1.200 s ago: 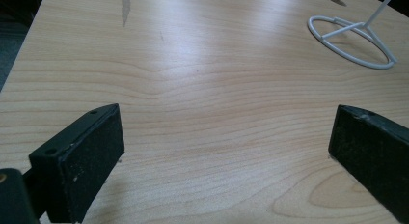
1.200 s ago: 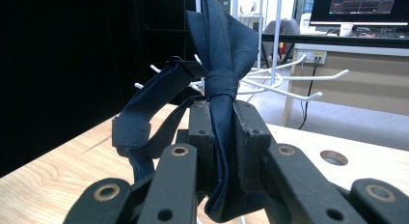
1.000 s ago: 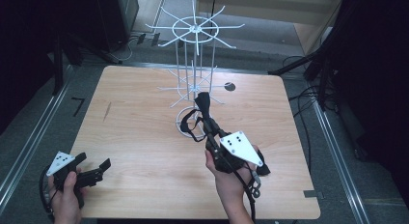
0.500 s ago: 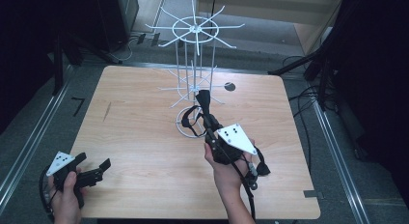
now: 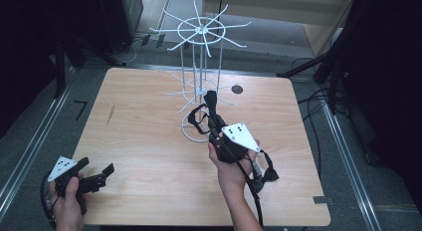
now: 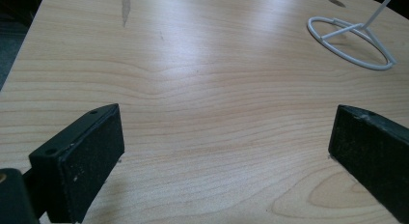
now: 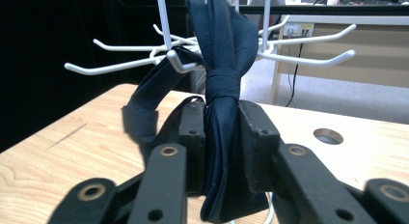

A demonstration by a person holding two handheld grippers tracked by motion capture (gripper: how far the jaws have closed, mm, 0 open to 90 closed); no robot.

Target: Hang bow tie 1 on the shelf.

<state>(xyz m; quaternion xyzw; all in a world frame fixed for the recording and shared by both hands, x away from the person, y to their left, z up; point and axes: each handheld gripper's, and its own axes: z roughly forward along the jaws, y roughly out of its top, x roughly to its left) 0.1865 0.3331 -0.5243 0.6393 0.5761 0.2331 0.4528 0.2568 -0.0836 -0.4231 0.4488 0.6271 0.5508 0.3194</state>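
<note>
Table [image 5: 149,141] bears 1 rack [image 5: 201,84]; right tongs [image 7: 219,137] grip 1 bow tie [image 7: 222,89].

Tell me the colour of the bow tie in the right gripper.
Dark navy bow tie, plain; clearest in the right gripper view.

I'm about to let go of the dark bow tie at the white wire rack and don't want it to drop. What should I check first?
1. Dark navy fabric bow tie between the right gripper pads, which have just been opening: ok.
2. Its strap looped over a white wire rack hook: ok.
3. Strap fully seated on the hook: cannot tell.
4. Rack ring base flat on the light wooden table: ok.
5. Left gripper open, apart from the rack: ok.
</note>
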